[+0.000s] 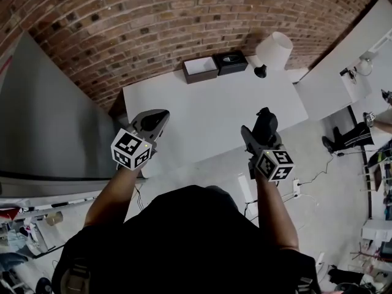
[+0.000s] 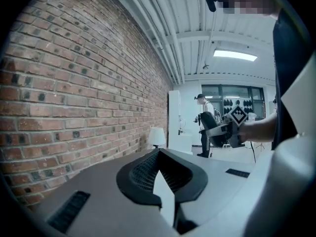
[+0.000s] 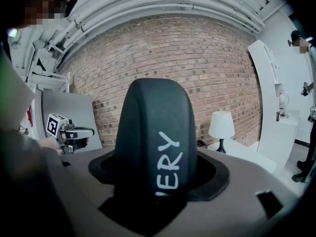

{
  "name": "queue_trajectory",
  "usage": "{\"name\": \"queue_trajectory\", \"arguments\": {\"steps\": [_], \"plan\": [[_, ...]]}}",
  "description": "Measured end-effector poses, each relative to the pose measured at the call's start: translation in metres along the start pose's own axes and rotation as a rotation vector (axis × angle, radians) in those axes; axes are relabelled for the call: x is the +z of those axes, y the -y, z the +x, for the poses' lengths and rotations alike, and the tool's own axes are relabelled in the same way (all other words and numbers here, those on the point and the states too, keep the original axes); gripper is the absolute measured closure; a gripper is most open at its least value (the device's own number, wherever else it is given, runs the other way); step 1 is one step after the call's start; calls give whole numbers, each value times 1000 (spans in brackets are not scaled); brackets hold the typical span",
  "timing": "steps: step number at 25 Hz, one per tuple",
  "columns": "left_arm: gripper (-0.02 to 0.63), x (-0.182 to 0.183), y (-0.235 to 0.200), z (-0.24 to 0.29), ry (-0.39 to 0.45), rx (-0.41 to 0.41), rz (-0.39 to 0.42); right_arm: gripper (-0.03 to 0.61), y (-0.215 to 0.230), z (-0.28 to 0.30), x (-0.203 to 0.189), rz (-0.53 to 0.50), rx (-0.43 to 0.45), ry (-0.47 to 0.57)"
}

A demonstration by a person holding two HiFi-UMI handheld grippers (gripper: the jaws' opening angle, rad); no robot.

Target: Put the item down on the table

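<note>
In the head view my right gripper (image 1: pixel 264 119) is shut on a dark, rounded item (image 1: pixel 267 116) and holds it above the front right part of the white table (image 1: pixel 208 112). The right gripper view shows the item (image 3: pixel 154 132) upright between the jaws, with white letters "ERY" on it. My left gripper (image 1: pixel 154 122) is over the table's front left corner, shut with nothing in it. In the left gripper view its jaws (image 2: pixel 159 157) meet and point toward the brick wall.
At the table's far edge stand a brown open box (image 1: pixel 200 69), a black box (image 1: pixel 230 62) and a white lamp (image 1: pixel 273 52). A brick wall (image 1: pixel 153 23) runs behind. A grey panel (image 1: pixel 43 121) stands left, a white counter (image 1: pixel 343 72) right, where another person's legs (image 1: pixel 346 138) show.
</note>
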State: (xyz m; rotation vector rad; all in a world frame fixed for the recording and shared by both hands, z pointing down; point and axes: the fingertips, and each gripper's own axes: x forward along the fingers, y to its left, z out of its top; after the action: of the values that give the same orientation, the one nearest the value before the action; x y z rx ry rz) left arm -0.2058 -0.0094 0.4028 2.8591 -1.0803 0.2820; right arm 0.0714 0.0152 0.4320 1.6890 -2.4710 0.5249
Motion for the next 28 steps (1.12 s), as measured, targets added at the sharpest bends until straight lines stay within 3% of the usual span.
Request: {"name": "queue_trajectory", "arguments": {"steps": [3,10,19,28], "plan": [[600,5,-2,2,18,-7,-16,213,-6,4,4,51,21,10],[600,-6,0,7,7,-21,-35,213,-5,16,-1,45,36,3],[600,-10,-14,41,6,11,-52,213,32,49,2,17,58,-14],[600,-4,-31,96,-27,18,-62,212,68,98,20,59,104,-36]]}}
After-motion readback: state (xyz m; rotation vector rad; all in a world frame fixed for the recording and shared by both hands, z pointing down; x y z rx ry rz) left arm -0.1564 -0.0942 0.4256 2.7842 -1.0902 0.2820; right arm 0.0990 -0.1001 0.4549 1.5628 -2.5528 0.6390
